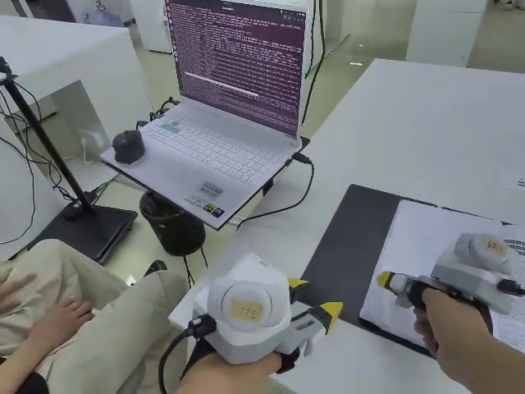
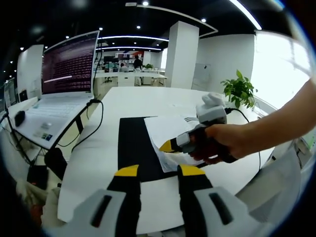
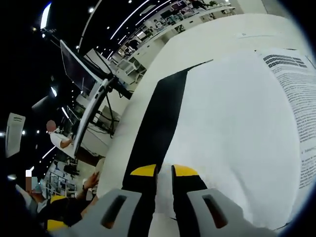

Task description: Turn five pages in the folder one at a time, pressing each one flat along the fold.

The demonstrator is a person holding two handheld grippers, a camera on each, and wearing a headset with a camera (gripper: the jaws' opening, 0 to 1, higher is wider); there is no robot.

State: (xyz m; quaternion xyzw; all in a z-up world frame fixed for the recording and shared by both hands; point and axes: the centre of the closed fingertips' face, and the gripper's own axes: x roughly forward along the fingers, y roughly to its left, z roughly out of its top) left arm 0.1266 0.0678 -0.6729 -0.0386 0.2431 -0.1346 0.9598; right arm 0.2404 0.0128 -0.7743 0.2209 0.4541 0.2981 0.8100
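Observation:
The folder lies open on the white table, its black cover (image 1: 349,246) to the left of a white printed page (image 1: 435,238). My right gripper (image 3: 164,173) sits at that page's left edge (image 3: 170,148); its jaws are nearly together with white paper in the slit. In the left gripper view the right gripper (image 2: 167,145) shows in a hand, and the page edge (image 2: 160,148) curls up slightly at its tip. My left gripper (image 2: 159,170) hovers open near the table's front edge, short of the black cover (image 2: 133,143), holding nothing. The left gripper (image 1: 322,302) also shows low in the head view.
An open laptop (image 1: 221,139) with a mouse (image 1: 128,145) rests on a stand off the table's left, and its cable (image 1: 287,205) trails to the table edge. A seated person's legs (image 1: 74,304) are at lower left. A potted plant (image 2: 239,89) stands far behind.

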